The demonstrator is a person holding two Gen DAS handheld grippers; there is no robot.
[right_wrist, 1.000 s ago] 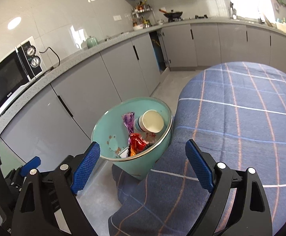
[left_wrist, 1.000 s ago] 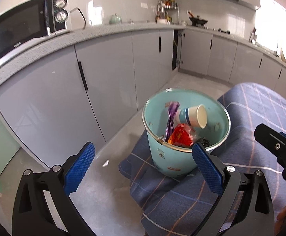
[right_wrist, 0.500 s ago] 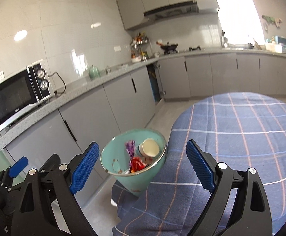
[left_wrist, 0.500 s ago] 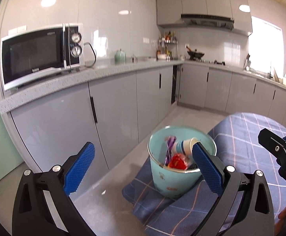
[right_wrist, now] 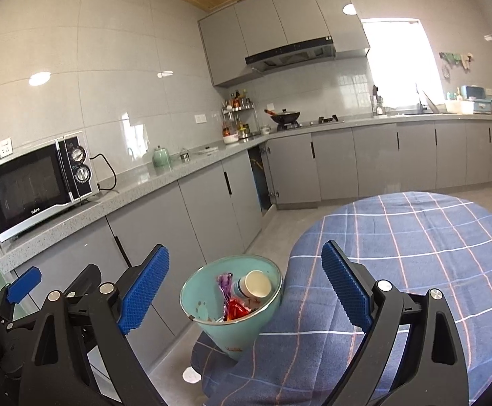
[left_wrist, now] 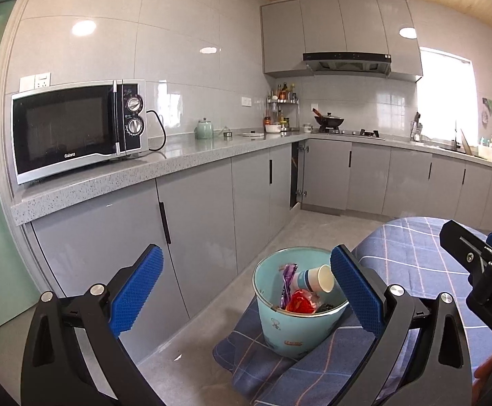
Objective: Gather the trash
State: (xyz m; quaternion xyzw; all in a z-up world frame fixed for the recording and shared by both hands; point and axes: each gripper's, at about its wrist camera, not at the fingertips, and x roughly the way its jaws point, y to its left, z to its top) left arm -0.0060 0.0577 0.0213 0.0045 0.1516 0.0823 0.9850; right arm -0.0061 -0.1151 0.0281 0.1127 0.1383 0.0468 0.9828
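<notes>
So your teal bin [left_wrist: 291, 326] held a paper cup [left_wrist: 317, 277], red wrapper [left_wrist: 300, 302], purple wrapper [left_wrist: 288, 279]; left gripper [left_wrist: 246, 296] and right gripper [right_wrist: 244, 291] gaped, empty.

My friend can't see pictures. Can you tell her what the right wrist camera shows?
A small teal bin holding a paper cup and wrappers stands by a table with a blue checked cloth. The open right gripper frames it, empty. Behind are grey kitchen cabinets and a microwave.

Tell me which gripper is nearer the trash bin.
Left, narrowly. The left gripper hangs open just behind the trash bin, its right finger overlapping the rim. The right gripper is open too, slightly farther back.
</notes>
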